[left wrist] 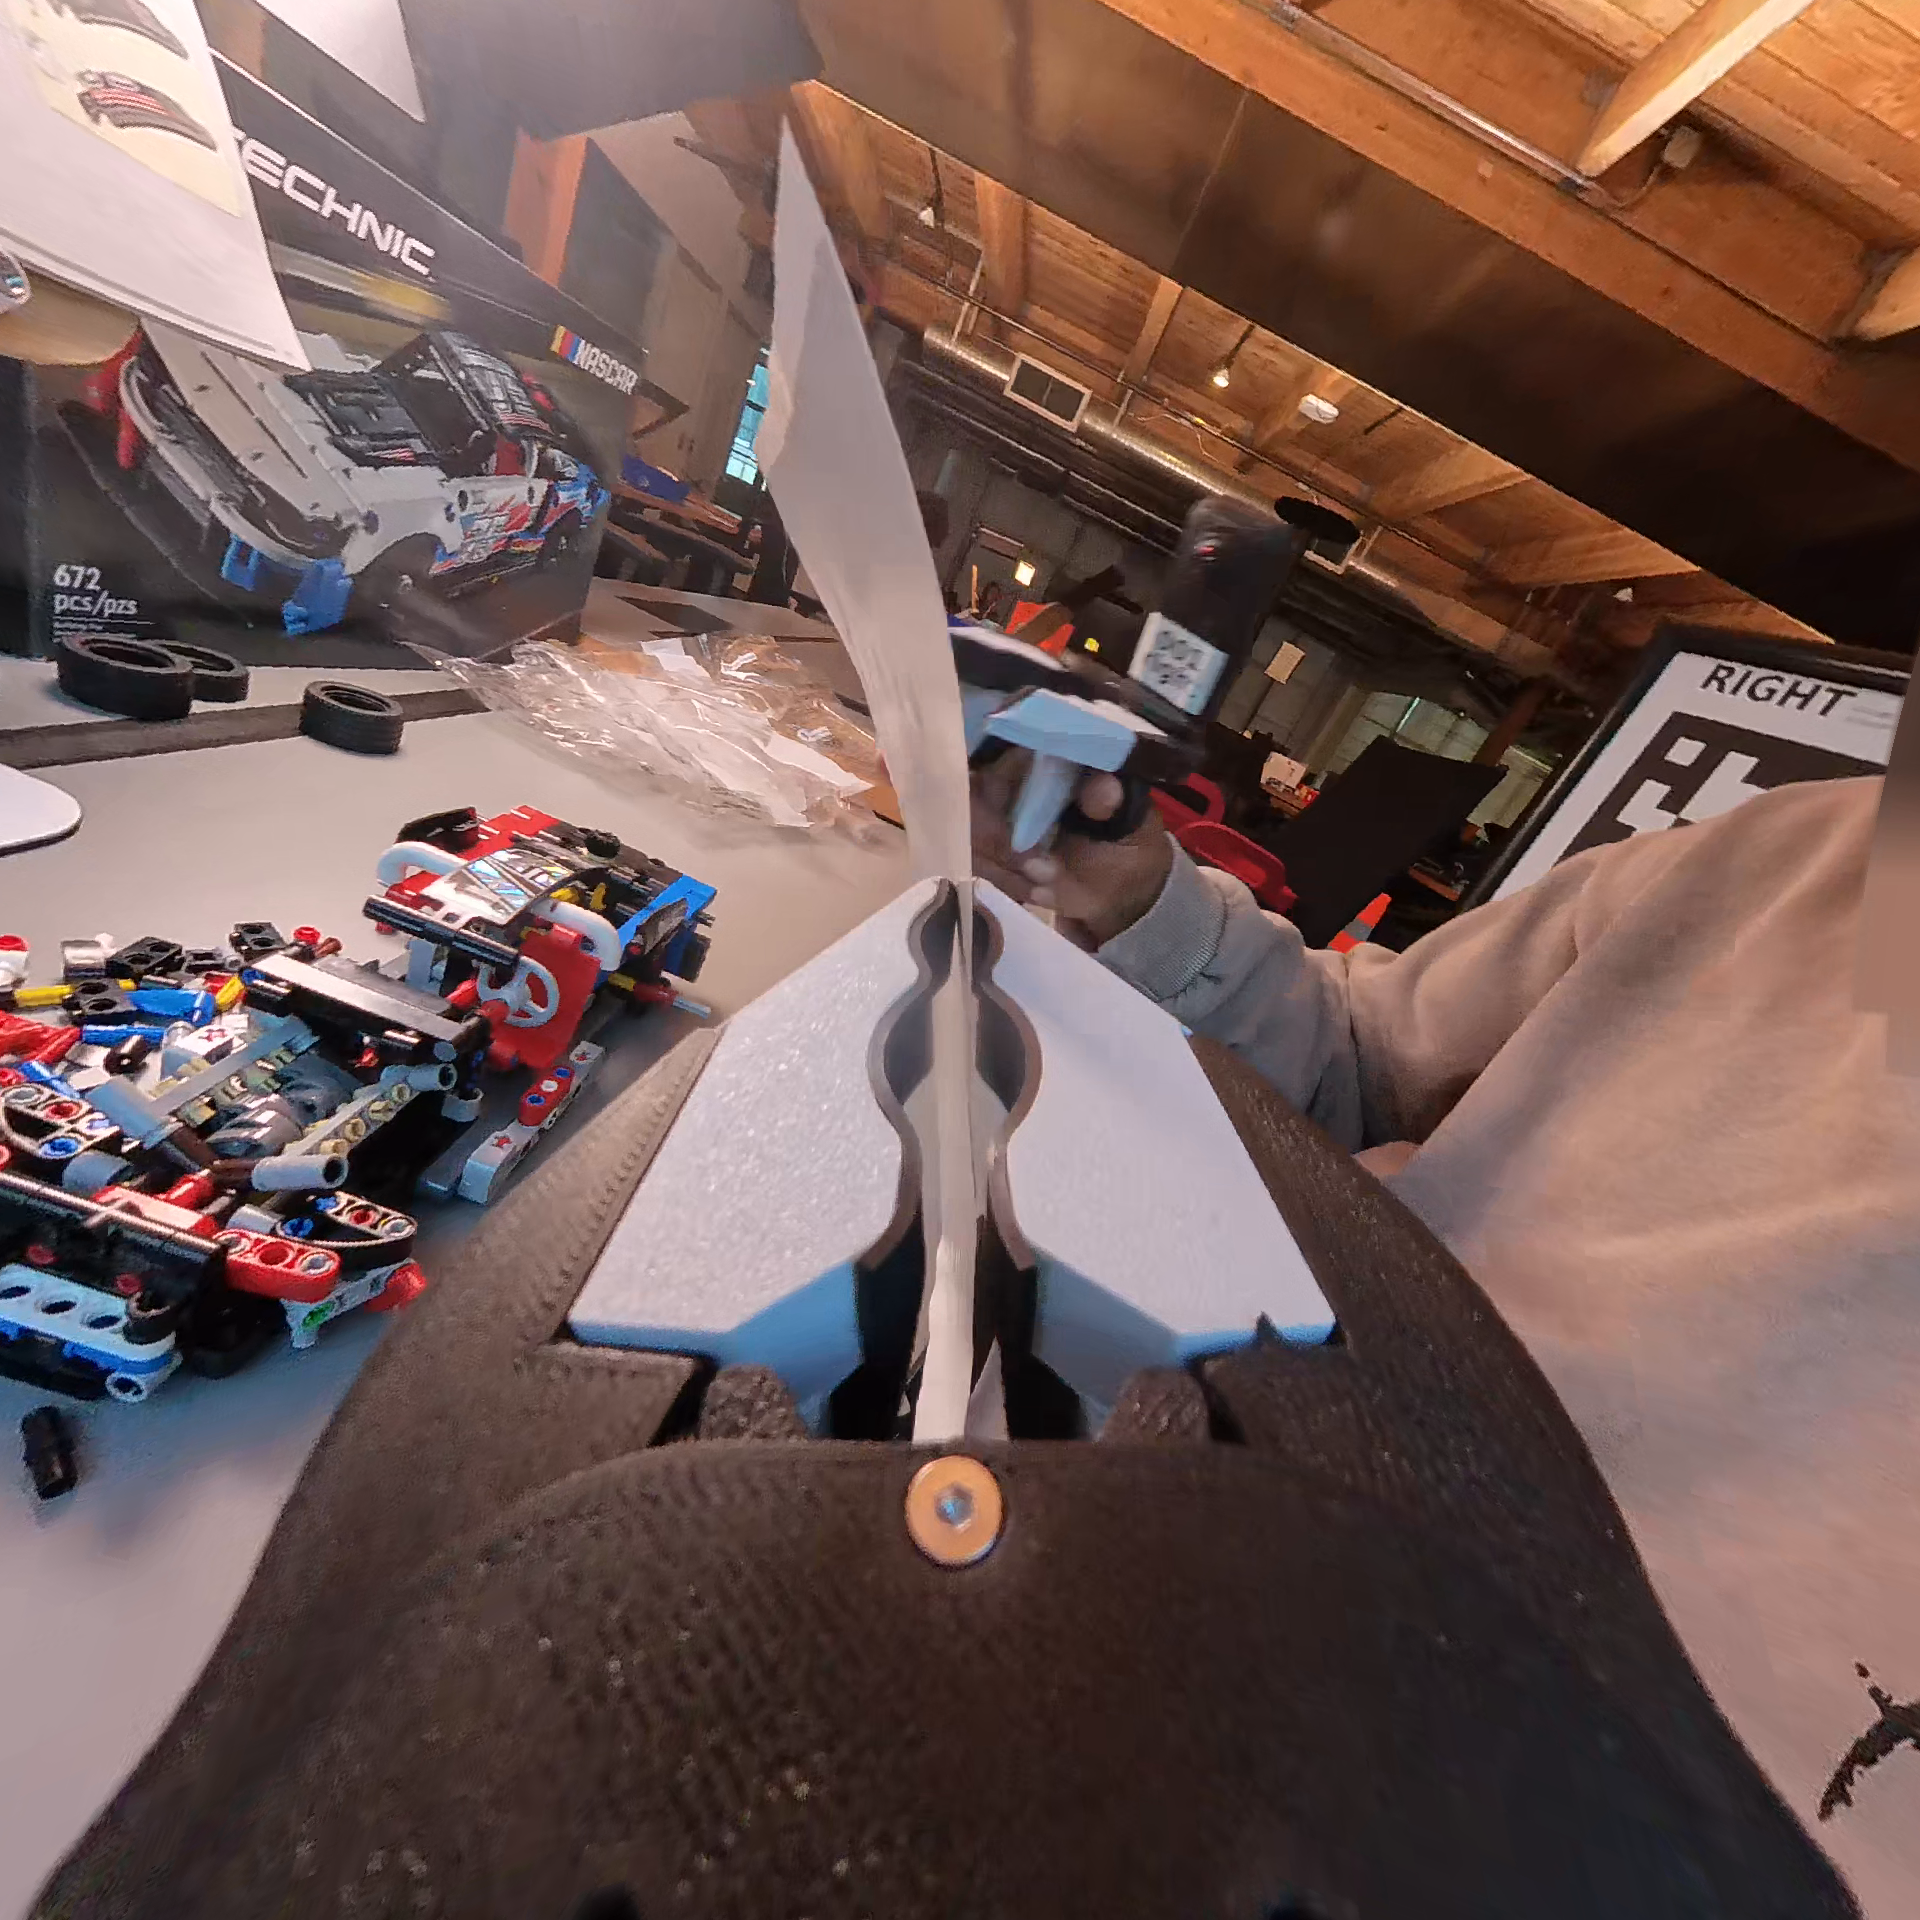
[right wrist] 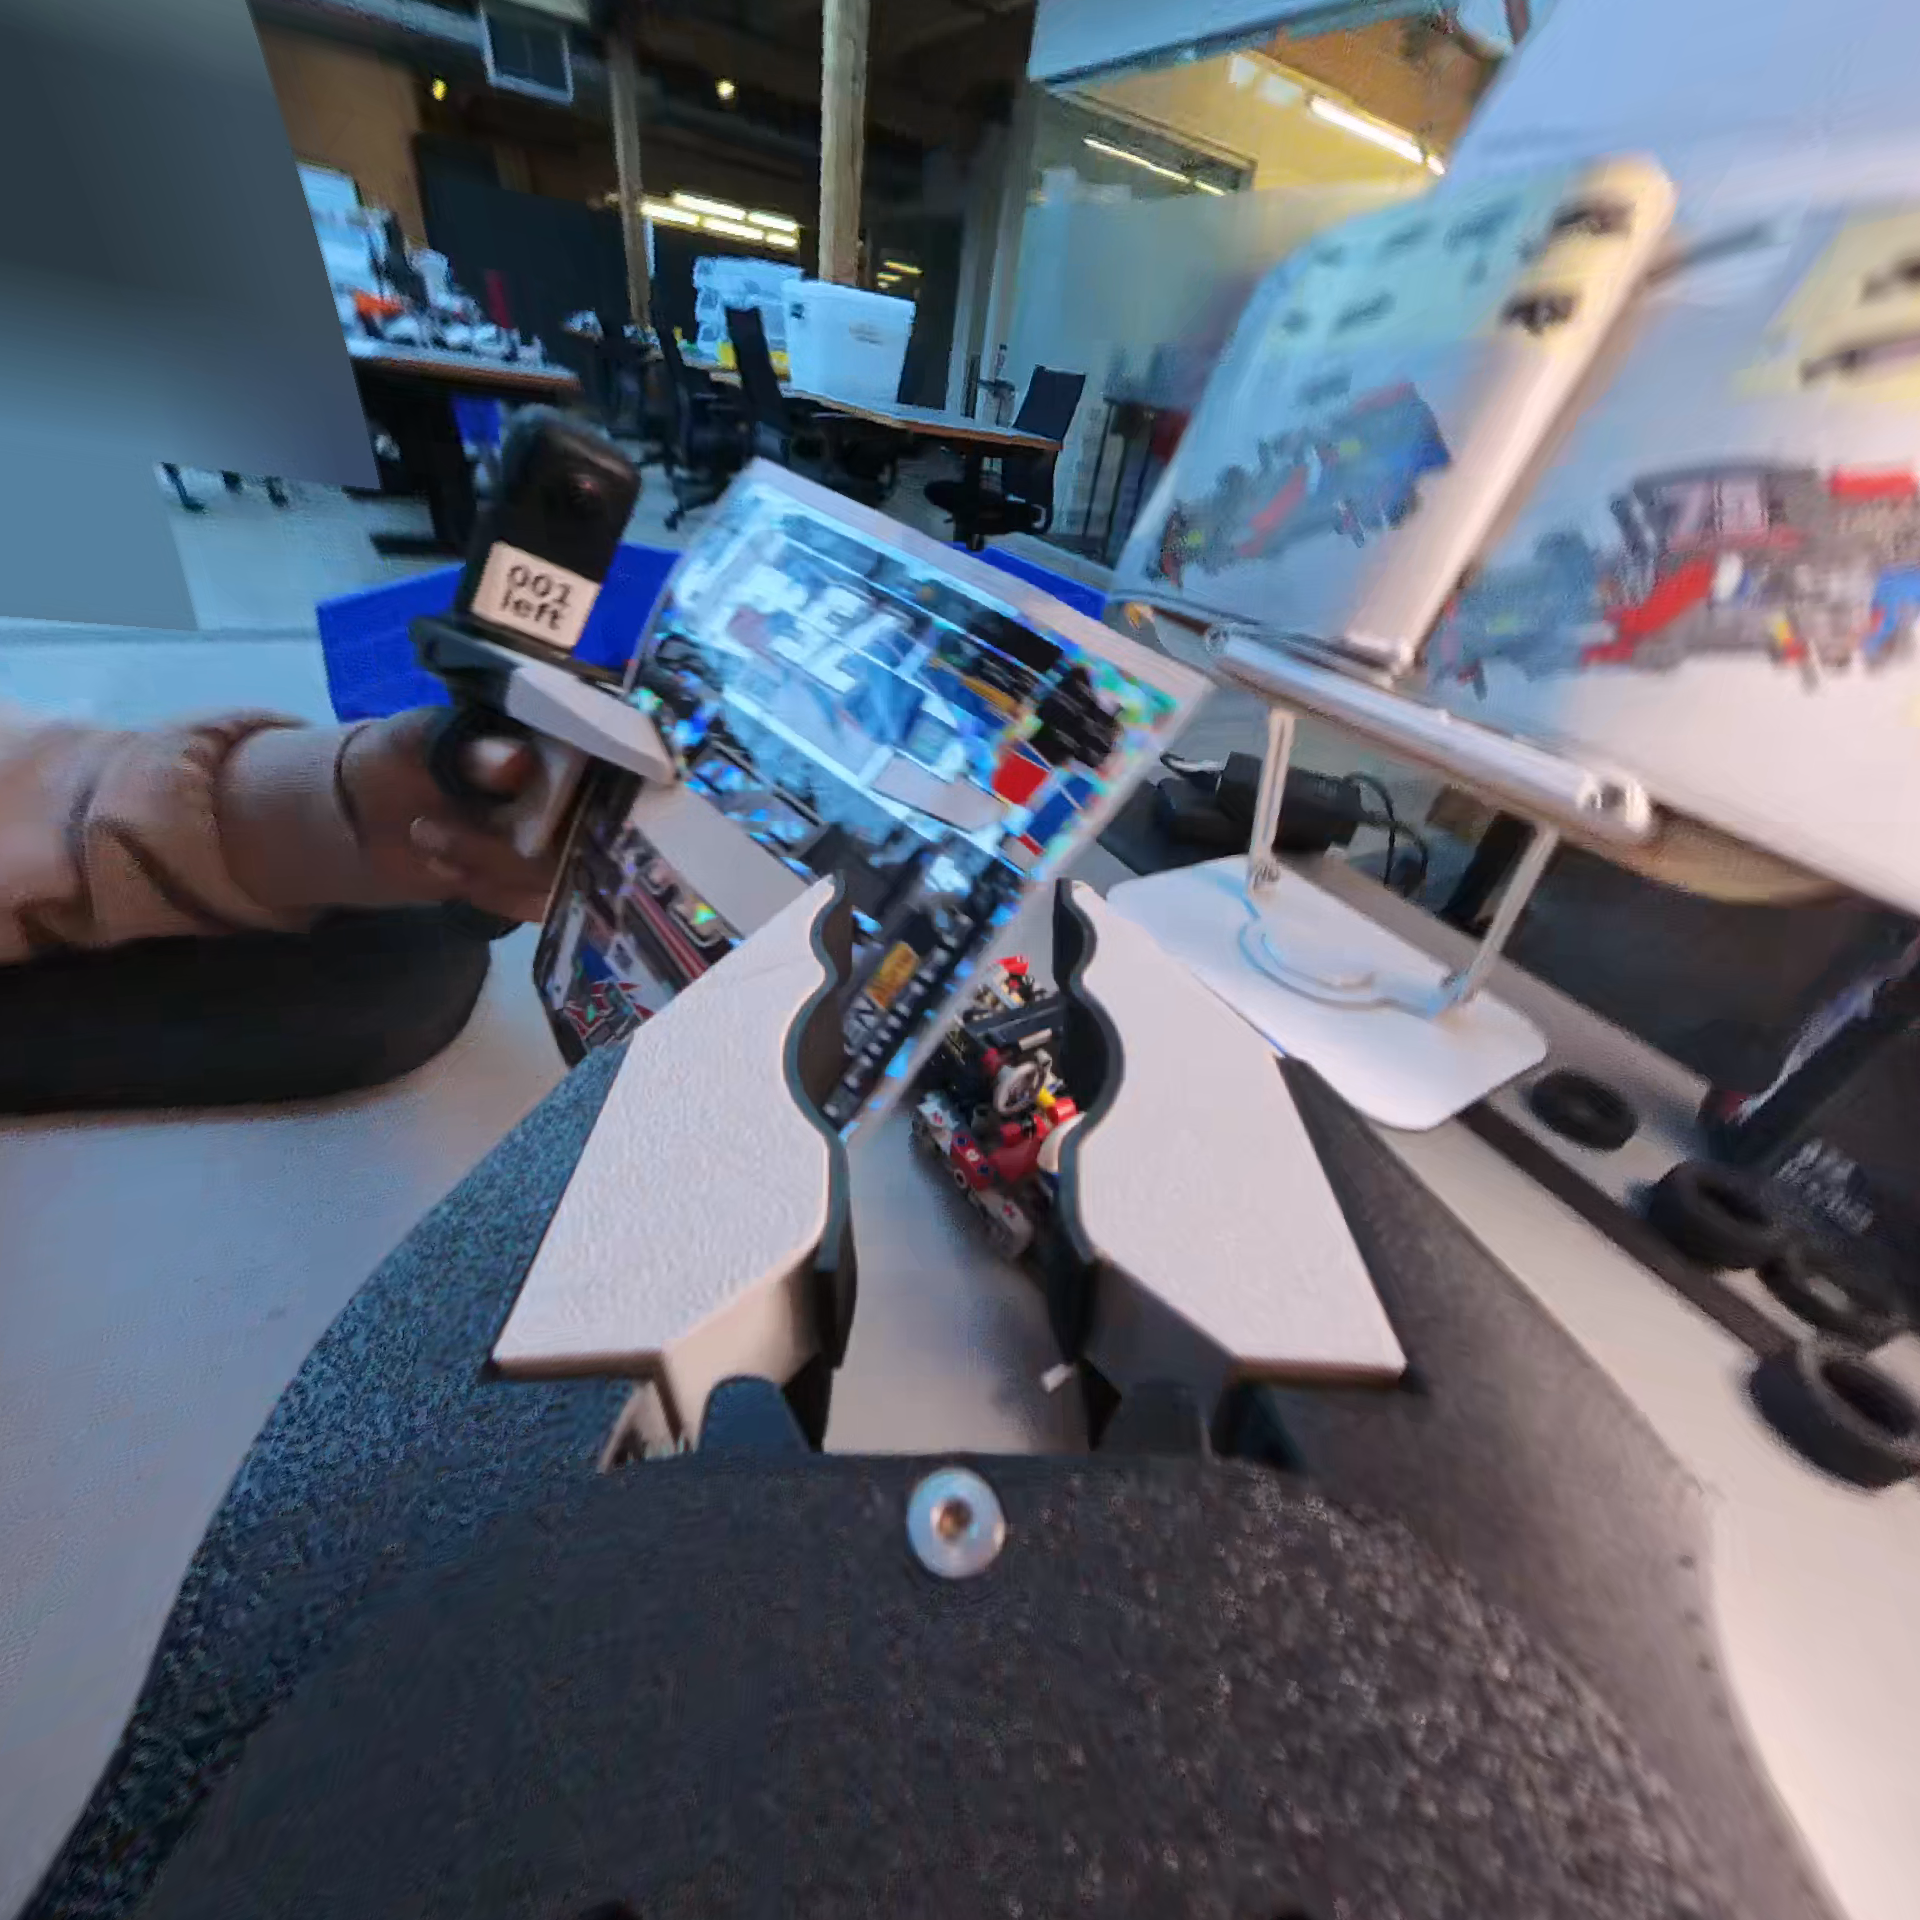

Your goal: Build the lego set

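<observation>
My left gripper (left wrist: 961,894) is shut on a sticker sheet (left wrist: 862,499), seen edge-on as a thin white sheet rising from between the fingers. The same sheet shows its shiny printed face in the right wrist view (right wrist: 883,748), held up by the left gripper (right wrist: 623,727) above the table. My right gripper (right wrist: 951,914) is open and empty, just in front of the sheet's lower edge. The partly built car (left wrist: 312,1091) in red, black, blue and white lies on the grey table left of the left gripper; part of it shows between the right fingers (right wrist: 997,1101).
The set's box (left wrist: 312,436) stands at the back left. Black tyres (left wrist: 343,717) lie near it and at the right (right wrist: 1714,1216). Crumpled clear bags (left wrist: 665,727) lie behind the car. An instruction booklet on a metal stand (right wrist: 1455,540) is at the right. A sleeve (left wrist: 1610,1091) is close. The gap from one gripper's tips to the other's is roughly 12 cm.
</observation>
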A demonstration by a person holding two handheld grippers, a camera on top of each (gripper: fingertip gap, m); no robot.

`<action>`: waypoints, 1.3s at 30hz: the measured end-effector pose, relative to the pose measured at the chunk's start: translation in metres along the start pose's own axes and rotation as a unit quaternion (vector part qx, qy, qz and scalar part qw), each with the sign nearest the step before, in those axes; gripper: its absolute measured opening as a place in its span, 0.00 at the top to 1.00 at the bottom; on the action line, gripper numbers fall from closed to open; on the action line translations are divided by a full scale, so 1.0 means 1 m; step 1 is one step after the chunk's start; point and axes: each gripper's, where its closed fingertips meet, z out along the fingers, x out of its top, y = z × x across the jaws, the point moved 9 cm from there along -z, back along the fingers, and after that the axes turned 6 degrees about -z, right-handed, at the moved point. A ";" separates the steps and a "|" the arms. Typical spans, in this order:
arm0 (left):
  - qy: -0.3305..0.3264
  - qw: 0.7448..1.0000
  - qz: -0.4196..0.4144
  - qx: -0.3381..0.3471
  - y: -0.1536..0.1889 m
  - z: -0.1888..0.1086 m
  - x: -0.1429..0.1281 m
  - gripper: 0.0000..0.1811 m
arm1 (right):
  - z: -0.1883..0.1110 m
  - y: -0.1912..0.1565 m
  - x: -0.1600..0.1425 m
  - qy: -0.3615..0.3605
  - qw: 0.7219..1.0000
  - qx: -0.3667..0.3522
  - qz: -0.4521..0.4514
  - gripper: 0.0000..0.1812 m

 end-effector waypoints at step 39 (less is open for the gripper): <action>-0.080 0.986 0.141 -0.040 0.033 0.018 -0.019 1.00 | 0.049 -0.067 -0.004 -0.034 0.966 0.252 -0.052 0.99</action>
